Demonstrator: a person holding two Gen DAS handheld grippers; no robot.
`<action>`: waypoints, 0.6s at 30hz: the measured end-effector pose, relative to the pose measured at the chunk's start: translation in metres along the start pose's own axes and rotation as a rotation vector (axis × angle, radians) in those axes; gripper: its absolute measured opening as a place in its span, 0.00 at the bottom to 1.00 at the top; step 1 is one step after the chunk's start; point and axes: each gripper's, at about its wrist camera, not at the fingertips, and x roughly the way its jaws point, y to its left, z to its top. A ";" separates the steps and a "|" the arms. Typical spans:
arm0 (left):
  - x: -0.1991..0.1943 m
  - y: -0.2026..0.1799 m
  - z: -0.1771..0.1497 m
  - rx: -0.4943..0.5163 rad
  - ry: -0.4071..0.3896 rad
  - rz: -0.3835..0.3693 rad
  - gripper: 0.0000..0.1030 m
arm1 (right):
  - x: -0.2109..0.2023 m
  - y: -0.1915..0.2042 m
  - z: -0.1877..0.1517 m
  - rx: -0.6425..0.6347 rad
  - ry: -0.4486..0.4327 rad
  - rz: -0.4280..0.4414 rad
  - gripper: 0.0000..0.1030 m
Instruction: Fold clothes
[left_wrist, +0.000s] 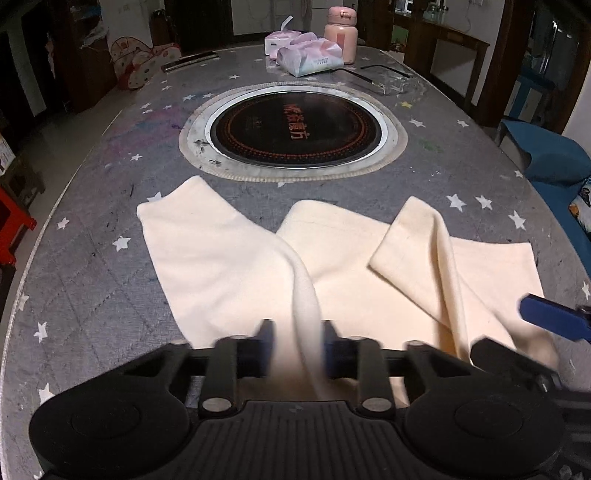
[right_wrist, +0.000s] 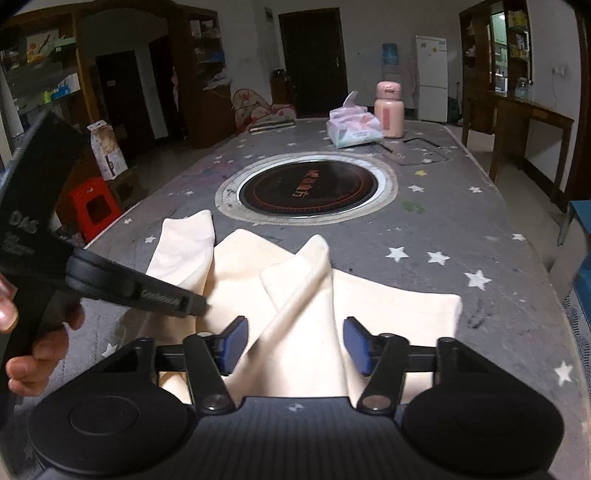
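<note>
A cream garment (left_wrist: 207, 251) lies spread on the grey star-patterned table (left_wrist: 92, 295), with two sleeve-like ends pointing toward the far side. My left gripper (left_wrist: 297, 332) is shut on a raised fold of the garment at its near edge. My right gripper (right_wrist: 297, 345) stands open, and another lifted fold of the garment (right_wrist: 388, 314) runs between its blue pads without being pinched. In the right wrist view a hand (right_wrist: 22, 354) holds the left gripper (right_wrist: 195, 306) at the cloth's left side. One blue finger (left_wrist: 550, 317) of the right gripper shows in the left wrist view.
A round black cooktop (left_wrist: 295, 129) is set into the table's middle. Tissue packs (left_wrist: 310, 55) and a pink bottle (left_wrist: 341, 33) stand at the far end, beside a clear tray (left_wrist: 388, 81). A red stool (right_wrist: 94, 206) stands left of the table and a blue seat (left_wrist: 554, 158) right of it.
</note>
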 end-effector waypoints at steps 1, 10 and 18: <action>-0.001 0.002 -0.001 0.000 -0.003 -0.005 0.16 | 0.004 0.001 0.001 -0.003 0.007 0.004 0.50; -0.024 0.016 -0.012 -0.008 -0.053 -0.028 0.06 | 0.036 0.013 0.005 -0.028 0.064 0.018 0.30; -0.057 0.046 -0.036 -0.058 -0.102 -0.023 0.04 | 0.031 0.008 -0.001 -0.027 0.045 -0.036 0.04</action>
